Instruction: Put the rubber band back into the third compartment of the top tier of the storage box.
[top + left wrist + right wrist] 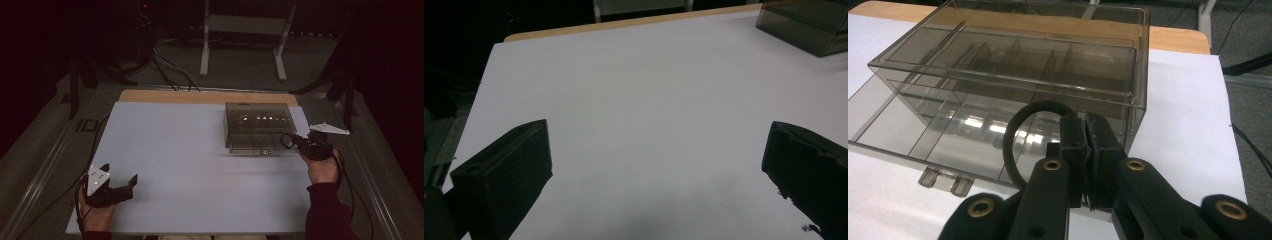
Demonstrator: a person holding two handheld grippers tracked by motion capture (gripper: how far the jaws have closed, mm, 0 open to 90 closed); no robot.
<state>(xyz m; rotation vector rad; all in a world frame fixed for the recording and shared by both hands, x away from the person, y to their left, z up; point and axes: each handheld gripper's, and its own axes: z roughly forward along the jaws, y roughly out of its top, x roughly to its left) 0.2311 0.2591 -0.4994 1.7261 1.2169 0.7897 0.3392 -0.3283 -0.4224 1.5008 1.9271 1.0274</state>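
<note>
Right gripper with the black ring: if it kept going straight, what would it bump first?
Probably the clear box. The right gripper, shut on the black ring, points at its open front near the right corner.

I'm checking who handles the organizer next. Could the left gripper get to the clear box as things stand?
Probably yes: the left gripper has open jaws, and bare table lies between it and the clear box; the right gripper with its black ring crowds the box's near right corner.

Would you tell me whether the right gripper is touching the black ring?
Touching. The right gripper view shows the right gripper with its jaws closed on the black ring, pinching it in front of the clear box.
</note>
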